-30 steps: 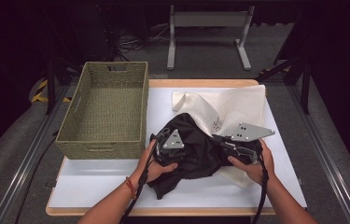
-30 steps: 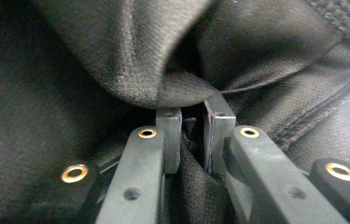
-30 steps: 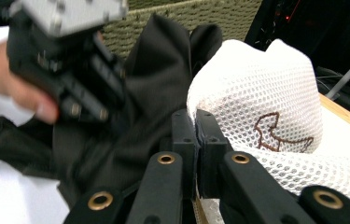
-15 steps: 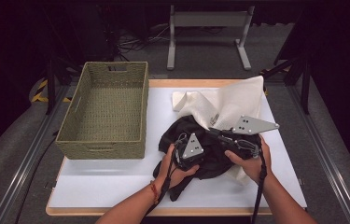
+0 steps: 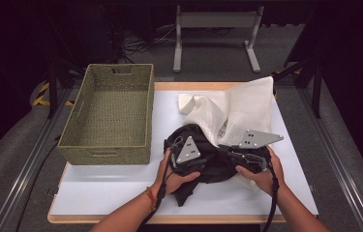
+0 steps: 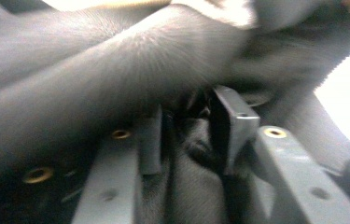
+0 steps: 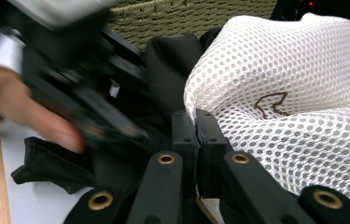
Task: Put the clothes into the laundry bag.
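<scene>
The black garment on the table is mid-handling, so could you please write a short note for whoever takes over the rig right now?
Left gripper: jaws have just been opening, apart now, with folds of the black garment between them; not clamped.
Right gripper: shut, its jaws pinched together where the black garment meets the white mesh garment; which cloth it pinches is unclear.
Things: both garments lie bunched on the white tabletop, the mesh one draped over the black one's far side. The woven basket sits to the left with nothing in it.
Done: black garment gathered up.
Left: probably re-grip, finish folding, then move the garments to the basket.
</scene>
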A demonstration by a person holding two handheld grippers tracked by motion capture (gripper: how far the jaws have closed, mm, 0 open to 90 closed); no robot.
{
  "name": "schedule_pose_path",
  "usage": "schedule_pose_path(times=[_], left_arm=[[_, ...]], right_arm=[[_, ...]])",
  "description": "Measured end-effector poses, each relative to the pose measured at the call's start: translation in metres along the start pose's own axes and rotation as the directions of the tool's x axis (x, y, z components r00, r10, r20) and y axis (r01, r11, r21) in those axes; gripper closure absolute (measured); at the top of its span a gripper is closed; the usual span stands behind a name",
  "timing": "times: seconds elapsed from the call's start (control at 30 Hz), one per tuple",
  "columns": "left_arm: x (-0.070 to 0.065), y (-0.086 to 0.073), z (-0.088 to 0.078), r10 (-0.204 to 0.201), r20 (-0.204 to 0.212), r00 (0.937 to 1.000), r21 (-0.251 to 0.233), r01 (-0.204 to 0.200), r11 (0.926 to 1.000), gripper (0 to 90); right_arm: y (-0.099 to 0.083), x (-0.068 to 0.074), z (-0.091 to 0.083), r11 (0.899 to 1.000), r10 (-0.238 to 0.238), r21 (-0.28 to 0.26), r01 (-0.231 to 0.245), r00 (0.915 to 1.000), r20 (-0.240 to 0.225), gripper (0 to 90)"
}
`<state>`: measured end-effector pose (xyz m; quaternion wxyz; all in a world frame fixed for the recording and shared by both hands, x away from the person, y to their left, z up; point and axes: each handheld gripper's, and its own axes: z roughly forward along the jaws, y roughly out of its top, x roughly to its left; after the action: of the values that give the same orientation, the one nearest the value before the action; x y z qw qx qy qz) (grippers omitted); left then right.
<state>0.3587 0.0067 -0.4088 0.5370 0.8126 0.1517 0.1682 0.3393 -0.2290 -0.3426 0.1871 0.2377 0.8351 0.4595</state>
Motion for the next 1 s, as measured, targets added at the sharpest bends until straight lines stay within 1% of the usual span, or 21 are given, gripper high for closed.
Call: schedule_pose_path(times=[0.07,0.1,0.13,0.17,0.23,0.3,0.33,0.37,0.4,0.43,0.47,0.53,0.63,0.7,0.77,0.8,0.83,0.9,0.93,0.97,1.0], left_arm=[[0.001,0.001,-0.020,-0.004,0.011,0.9999,-0.035,0.004,0.9994,52.5],[0.001,0.001,-0.020,-0.004,0.011,0.9999,-0.035,0.004,0.9994,48.0],[0.002,0.004,-0.034,0.018,-0.046,0.9988,-0.034,-0.019,0.9993,42.9],[0.003,0.006,-0.038,0.029,-0.059,0.9978,-0.037,-0.031,0.9988,38.4],[0.006,0.011,-0.039,0.016,-0.067,0.9976,-0.035,-0.018,0.9992,30.9],[0.009,0.017,-0.034,0.036,-0.116,0.9926,0.006,-0.035,0.9994,20.5],[0.011,0.018,-0.031,0.032,-0.130,0.9910,-0.003,-0.032,0.9995,18.7],[0.014,0.020,-0.030,0.015,-0.124,0.9921,-0.015,-0.017,0.9997,17.4],[0.015,0.021,-0.029,0.011,-0.134,0.9909,-0.013,-0.013,0.9998,14.8],[0.017,0.023,-0.028,0.023,-0.153,0.9880,-0.003,-0.024,0.9997,13.3],[0.019,0.024,-0.027,0.021,-0.152,0.9881,-0.003,-0.022,0.9998,13.0],[0.021,0.027,-0.030,-0.001,-0.154,0.9880,-0.034,-0.004,0.9994,12.6],[0.023,0.031,-0.032,0.016,-0.159,0.9871,-0.032,-0.022,0.9993,11.3],[0.029,0.031,-0.024,0.023,-0.131,0.9911,0.050,-0.016,0.9986,10.4],[0.036,0.024,-0.012,-0.016,-0.087,0.9961,0.118,0.026,0.9927,9.7],[0.039,0.020,-0.008,-0.027,-0.080,0.9964,0.139,0.038,0.9896,10.8],[0.042,0.017,-0.005,-0.033,-0.072,0.9968,0.143,0.043,0.9888,10.8],[0.047,0.010,0.002,-0.071,-0.038,0.9967,0.157,0.076,0.9846,13.9],[0.047,0.007,0.005,-0.081,-0.023,0.9965,0.173,0.083,0.9815,21.3],[0.047,0.005,0.009,-0.062,-0.017,0.9979,0.192,0.064,0.9794,26.4],[0.047,0.005,0.009,-0.062,-0.017,0.9979,0.192,0.064,0.9794,31.6]], right_arm=[[-0.001,0.001,-0.001,1.000,-0.001,-0.005,0.001,1.0000,0.003,88.3],[-0.002,0.001,-0.001,1.000,-0.002,-0.005,0.002,1.0000,0.003,88.3],[-0.002,0.001,-0.001,1.000,-0.003,-0.005,0.003,1.0000,0.003,88.3],[-0.003,0.001,-0.001,1.000,-0.003,-0.005,0.003,1.0000,0.003,88.3],[-0.003,0.002,0.000,1.000,-0.006,-0.004,0.006,1.0000,0.004,88.3],[-0.003,0.003,-0.001,1.000,-0.013,-0.005,0.013,0.9999,0.007,88.3],[-0.003,0.003,-0.002,1.000,-0.021,-0.002,0.021,0.9997,0.010,88.3],[-0.004,0.004,-0.004,1.000,-0.027,0.000,0.027,0.9996,0.010,88.3],[-0.004,0.003,-0.005,1.000,-0.023,-0.001,0.023,0.9997,0.006,88.3],[-0.005,0.003,-0.006,1.000,-0.021,-0.001,0.021,0.9998,0.004,88.3],[-0.006,0.003,-0.007,1.000,-0.021,0.001,0.021,0.9998,0.002,88.3],[-0.007,0.002,-0.009,1.000,-0.023,0.001,0.023,0.9997,-0.001,88.3],[-0.008,0.002,-0.011,1.000,-0.021,0.003,0.021,0.9998,0.000,88.3],[-0.008,0.002,-0.011,1.000,-0.022,0.002,0.022,0.9998,0.001,88.2],[-0.007,0.002,-0.011,1.000,-0.025,0.004,0.025,0.9997,0.003,88.2],[-0.005,0.003,-0.011,1.000,-0.030,0.003,0.030,0.9996,0.003,88.2],[-0.005,0.003,-0.011,1.000,-0.030,0.003,0.030,0.9996,0.003,88.2],[-0.005,0.003,-0.011,1.000,-0.030,0.001,0.030,0.9995,0.003,88.2],[-0.005,0.002,-0.012,1.000,-0.027,-0.001,0.027,0.9996,0.003,88.3],[-0.005,0.002,-0.012,1.000,-0.025,-0.001,0.025,0.9997,0.001,88.3],[-0.005,0.002,-0.012,1.000,-0.025,-0.001,0.025,0.9997,0.001,88.3]])
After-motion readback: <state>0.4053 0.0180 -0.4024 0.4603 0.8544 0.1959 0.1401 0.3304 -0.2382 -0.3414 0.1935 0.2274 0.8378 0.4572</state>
